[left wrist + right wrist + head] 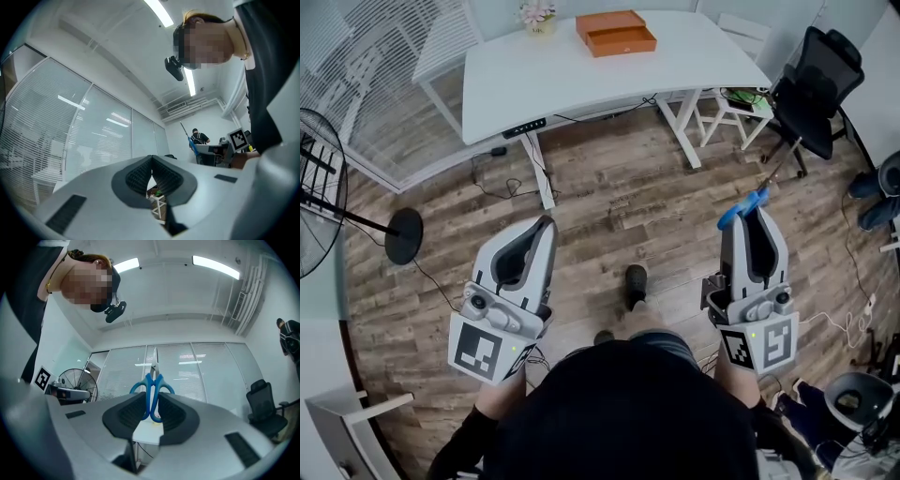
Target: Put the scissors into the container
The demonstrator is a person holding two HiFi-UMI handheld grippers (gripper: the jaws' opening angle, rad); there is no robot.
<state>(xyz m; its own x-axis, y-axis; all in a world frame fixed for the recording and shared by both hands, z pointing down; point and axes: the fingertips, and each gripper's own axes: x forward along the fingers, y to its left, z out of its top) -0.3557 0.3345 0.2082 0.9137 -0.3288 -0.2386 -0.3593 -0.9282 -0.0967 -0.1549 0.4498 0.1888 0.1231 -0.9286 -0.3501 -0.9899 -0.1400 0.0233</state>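
My right tongs (pixel 754 210) are clamped on the blue scissors (pixel 153 389). The pads pinch the handle loops and the closed blades stick out past the tips, pointing away from me. I judge that this grip suits the job, since the blades can lead into an opening while the bulky handles sit firm between the ribbed pads. My left tongs (pixel 546 225) are closed with the pads meeting at the tip and nothing between them. I judge they have no part in carrying and are held level beside me, out of the way. The orange container (pixel 616 33) sits on the far side of the white surface (pixel 534 89), well apart from both tongs, with bare wooden floor (pixel 619 197) between me and it. The scissors are therefore in the air at my right side, not yet near their goal. The carry across the room, as I judge it, is what remains, and after it the lowering into the container.
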